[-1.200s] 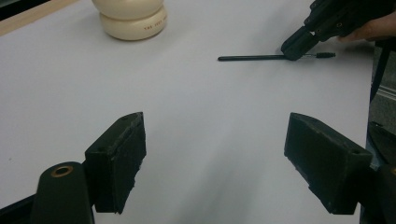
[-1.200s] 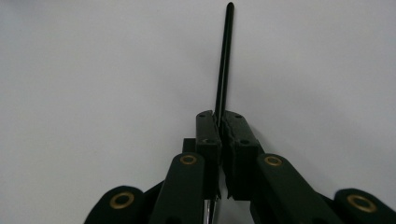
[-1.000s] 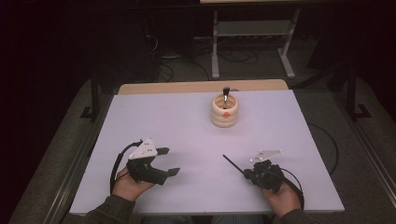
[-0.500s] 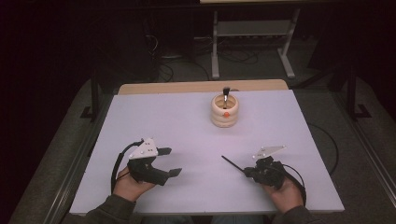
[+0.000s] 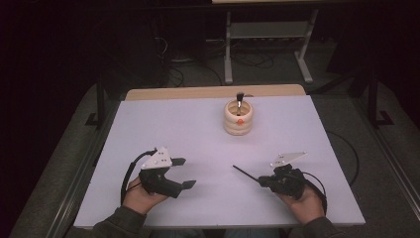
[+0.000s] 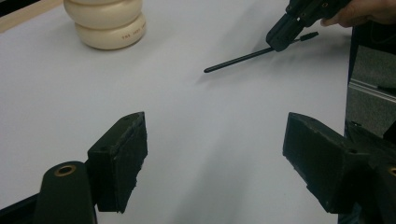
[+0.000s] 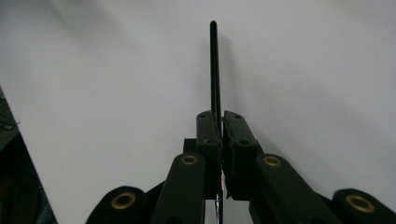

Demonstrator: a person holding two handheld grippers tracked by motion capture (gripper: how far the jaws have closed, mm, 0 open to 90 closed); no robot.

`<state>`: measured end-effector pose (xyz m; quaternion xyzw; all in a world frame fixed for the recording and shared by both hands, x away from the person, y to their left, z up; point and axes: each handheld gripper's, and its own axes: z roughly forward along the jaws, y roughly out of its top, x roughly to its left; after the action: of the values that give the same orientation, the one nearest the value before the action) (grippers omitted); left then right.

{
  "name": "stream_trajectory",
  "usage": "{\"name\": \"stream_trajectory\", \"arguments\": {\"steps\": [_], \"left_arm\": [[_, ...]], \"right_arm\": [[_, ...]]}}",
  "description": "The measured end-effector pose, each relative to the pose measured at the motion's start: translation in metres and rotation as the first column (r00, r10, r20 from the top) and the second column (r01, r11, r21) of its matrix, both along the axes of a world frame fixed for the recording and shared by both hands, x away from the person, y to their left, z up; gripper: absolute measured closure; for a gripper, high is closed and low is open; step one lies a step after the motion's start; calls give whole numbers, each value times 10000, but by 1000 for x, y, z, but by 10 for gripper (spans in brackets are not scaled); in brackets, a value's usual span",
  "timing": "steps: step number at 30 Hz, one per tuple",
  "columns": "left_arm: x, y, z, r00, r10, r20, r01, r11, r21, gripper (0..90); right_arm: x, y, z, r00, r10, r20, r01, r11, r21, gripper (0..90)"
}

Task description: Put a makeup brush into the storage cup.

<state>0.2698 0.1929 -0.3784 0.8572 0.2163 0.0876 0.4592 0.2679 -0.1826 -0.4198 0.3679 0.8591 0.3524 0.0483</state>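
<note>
Your right tool (image 5: 261,181) is clenched on a thin black stick (image 5: 245,174), perhaps a pen or brush handle, gripped near one end. You hold it low over the near right part of the white worktop (image 5: 198,129). In the high view its long axis runs roughly level, and its free tip points away from you and to your left. In the right gripper view, the stick (image 7: 214,70) runs straight out from between the closed jaws.

Your left tool (image 5: 182,173) is released, jaws wide apart with nothing between them, low over the near left of the worktop.

A cream ribbed holder (image 5: 237,118) stands upright at the far middle of the worktop, well apart from both tools, with another dark-handled item (image 5: 239,101) already standing in it.

The step in hand looks like carrying the stick toward the holder. The next move probably calls for reaching forward, tipping the stick upright, and lowering its tip into the holder's mouth beside the item already there.
</note>
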Motion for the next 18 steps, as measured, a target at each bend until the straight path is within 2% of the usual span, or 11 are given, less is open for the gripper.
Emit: {"name": "stream_trajectory", "arguments": {"steps": [8, 10, 16, 18], "left_arm": [[1, -3, 0, 9997, -245, 0, 245, 9997, 98, 228], [1, -4, 0, 9996, -282, -35, 282, 9995, 160, 233], [1, -9, 2, 9986, -519, 35, 518, 9984, 227, 252], [1, -11, 4, 9977, -677, 59, 674, 9971, 350, 258]], "right_arm": [[1, 5, 12, 9979, 609, 220, -615, 9976, 307, 858], [0, 7, 16, 9953, 891, 376, -901, 9956, 265, 858], [-1, 14, 29, 9874, 1505, 480, -1521, 9879, 317, 858], [-3, 17, 35, 9822, 1788, 575, -1809, 9829, 349, 858]]}}
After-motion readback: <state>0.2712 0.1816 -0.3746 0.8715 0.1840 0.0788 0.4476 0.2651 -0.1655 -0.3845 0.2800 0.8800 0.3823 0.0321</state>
